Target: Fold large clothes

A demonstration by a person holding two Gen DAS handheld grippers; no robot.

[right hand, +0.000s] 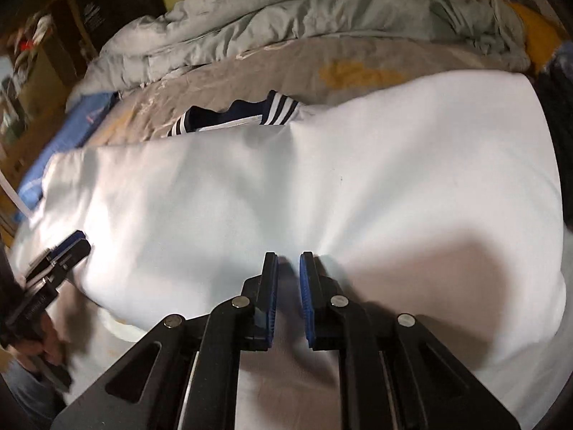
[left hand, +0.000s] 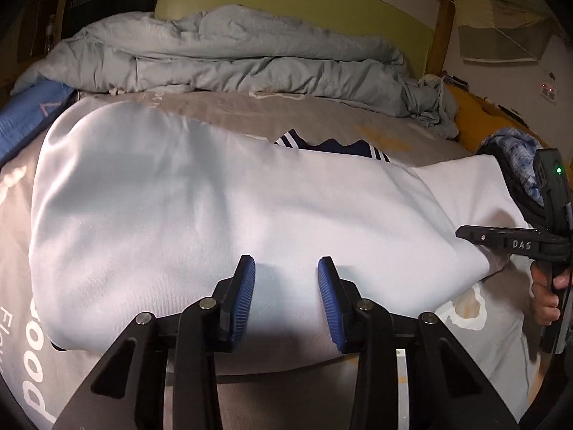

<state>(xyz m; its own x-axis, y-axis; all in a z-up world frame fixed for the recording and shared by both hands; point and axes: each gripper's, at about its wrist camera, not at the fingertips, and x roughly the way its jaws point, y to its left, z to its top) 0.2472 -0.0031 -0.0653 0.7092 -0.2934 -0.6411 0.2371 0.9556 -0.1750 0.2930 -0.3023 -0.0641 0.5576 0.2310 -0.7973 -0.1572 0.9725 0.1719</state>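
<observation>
Along bed's near edge, white garment's hem

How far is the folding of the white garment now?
Done: the white garment lies spread flat on the bed sheet, its navy striped collar at the far edge. In hand: both claws, left and right, are at its near edge. Left: every fold.
</observation>
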